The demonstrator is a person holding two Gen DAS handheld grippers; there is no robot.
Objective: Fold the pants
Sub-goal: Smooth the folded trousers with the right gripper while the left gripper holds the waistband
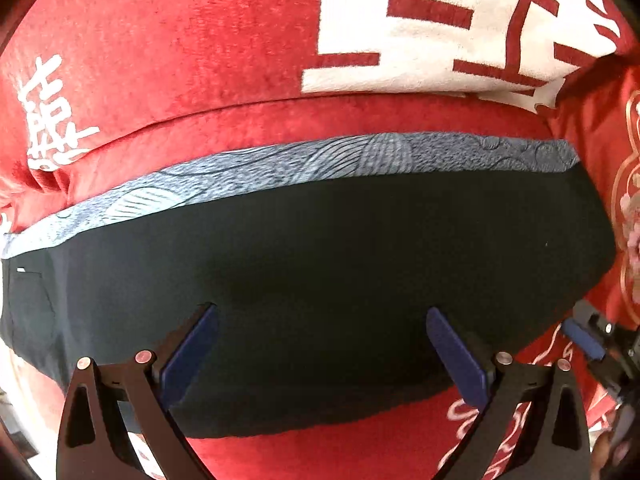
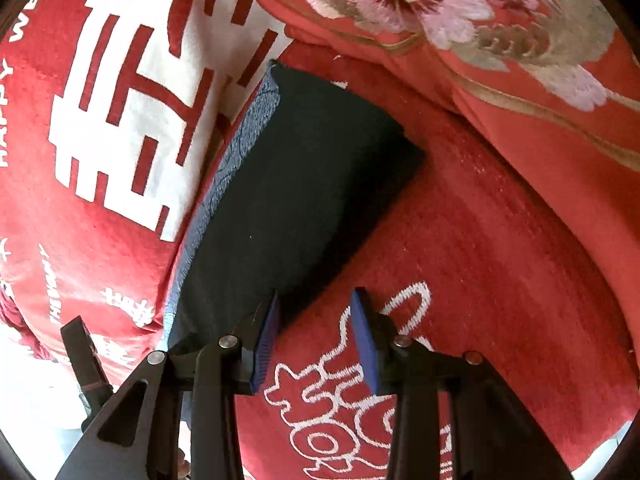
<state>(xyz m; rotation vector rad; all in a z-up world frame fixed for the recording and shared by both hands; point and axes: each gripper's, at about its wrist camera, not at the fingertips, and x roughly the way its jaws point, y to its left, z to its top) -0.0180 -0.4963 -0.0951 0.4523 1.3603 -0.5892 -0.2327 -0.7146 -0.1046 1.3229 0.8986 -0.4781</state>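
The dark pants (image 1: 320, 280) lie folded into a long flat band across a red bedcover (image 1: 200, 60) printed with white characters; in the left wrist view the band runs from the left edge to the right, and a strip of blue-grey patterned fabric (image 1: 280, 172) shows along its far edge, touching it for its whole length. The left gripper (image 1: 322, 344) points down over the pants with its jaws spread wide; its blue pads (image 1: 192, 344) stand well apart with only flat dark cloth showing between them, and nothing is pinched. At the right edge of that view part of the right gripper shows as a blue pad on a black frame, just beside the end of the pants. In the right wrist view the pants (image 2: 296, 200) stretch away from the camera as a tidy dark rectangle, the blue-grey strip (image 2: 224, 200) along their left side; a pillow with a large white character (image 2: 132, 120) lies to the left of them, and a red quilt embroidered with pink flowers (image 2: 440, 12) rises behind and to the right. The right gripper (image 2: 316, 336) hangs at the near corner of the pants with its jaws parted to a moderate gap; the left pad overlaps the dark edge, the right pad (image 2: 366, 344) stands over the red cover, and nothing is clamped between them.
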